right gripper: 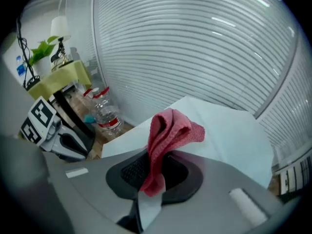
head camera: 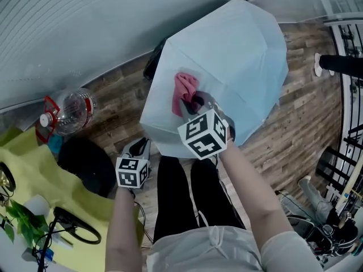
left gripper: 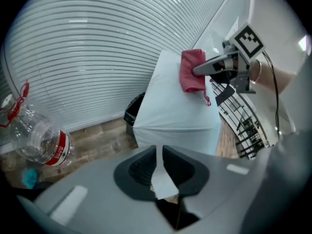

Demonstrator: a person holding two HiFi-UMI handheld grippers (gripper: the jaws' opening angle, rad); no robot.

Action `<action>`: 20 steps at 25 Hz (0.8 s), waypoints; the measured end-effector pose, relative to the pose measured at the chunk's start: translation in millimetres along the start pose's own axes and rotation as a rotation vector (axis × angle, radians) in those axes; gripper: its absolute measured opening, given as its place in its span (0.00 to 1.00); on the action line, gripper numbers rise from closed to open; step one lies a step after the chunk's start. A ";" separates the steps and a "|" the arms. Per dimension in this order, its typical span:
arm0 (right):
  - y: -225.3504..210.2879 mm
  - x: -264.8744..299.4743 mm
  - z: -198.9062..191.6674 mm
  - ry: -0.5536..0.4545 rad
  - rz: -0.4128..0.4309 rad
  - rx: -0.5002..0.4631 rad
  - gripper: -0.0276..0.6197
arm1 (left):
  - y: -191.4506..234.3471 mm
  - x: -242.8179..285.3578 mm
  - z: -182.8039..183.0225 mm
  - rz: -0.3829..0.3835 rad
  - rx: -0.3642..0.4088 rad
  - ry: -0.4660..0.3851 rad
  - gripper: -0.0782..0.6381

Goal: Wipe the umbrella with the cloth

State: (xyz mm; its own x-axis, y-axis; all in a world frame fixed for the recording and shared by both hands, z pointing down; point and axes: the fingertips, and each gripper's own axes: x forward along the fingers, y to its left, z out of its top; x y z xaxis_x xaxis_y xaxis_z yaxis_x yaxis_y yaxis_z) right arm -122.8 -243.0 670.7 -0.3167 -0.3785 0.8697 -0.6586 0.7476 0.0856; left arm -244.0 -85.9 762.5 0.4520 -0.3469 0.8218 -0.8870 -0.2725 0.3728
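Head view hid a good deal from me: the pale blue fabric umbrella (head camera: 227, 61), open over the brown wooden plank floor (head camera: 306, 123), covered its own shaft and handle, and my right gripper (head camera: 193, 102) had its jaws tucked behind its own marker cube (head camera: 204, 134). A black object (head camera: 154, 58) at the canopy's upper-left edge was mostly hidden, and I could not tell what it was. At the upper right a dark-clad leg with a pale shoe (head camera: 334, 64) was cut off by the frame edge.

Right gripper view settled the grip: my right fingers were clamped on the crumpled pink-red woven cloth (right gripper: 170, 130), whose bunched top lay against the canopy. In the left gripper view my left gripper (left gripper: 159, 165) had its fingers drawn almost together on a pale strip that matched the umbrella's near hem, at the frame's centre.

I counted one umbrella, one cloth, two grippers with one cube each, and one clear plastic bottle with a red cap (head camera: 68, 111), lying on its side at the left.

The cloth sat on the canopy's lower-left panel, inside its rim. A ribbed white shutter wall (head camera: 85, 21) stood close behind the umbrella across the top of the frame. The bottle lay well apart from the rim, bare planks between. To the right, open floor ran from the rim to a black metal railing (head camera: 350, 95).
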 end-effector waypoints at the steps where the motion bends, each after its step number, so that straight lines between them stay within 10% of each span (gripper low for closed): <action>1: -13.8 -14.2 2.7 -0.032 -0.024 0.025 0.13 | -7.1 1.1 2.5 -0.005 0.006 0.002 0.17; 7: -105.1 -61.3 -12.8 -0.014 -0.200 0.011 0.13 | -39.2 2.8 13.6 -0.019 0.034 -0.002 0.17; 12: -99.4 -47.0 -33.1 -0.024 -0.095 0.173 0.13 | -54.1 4.8 8.5 -0.013 0.027 0.001 0.17; 20: -21.1 -22.0 -82.8 0.039 0.058 0.179 0.13 | -64.4 4.2 -25.1 0.020 0.000 0.023 0.17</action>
State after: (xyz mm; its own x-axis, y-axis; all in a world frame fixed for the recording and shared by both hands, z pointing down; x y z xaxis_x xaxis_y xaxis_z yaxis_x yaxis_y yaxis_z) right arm -45.4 -205.3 690.0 -0.3335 -0.3136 0.8891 -0.7519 0.6574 -0.0502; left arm -187.4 -47.2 752.7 0.4320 -0.3317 0.8387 -0.8958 -0.2656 0.3564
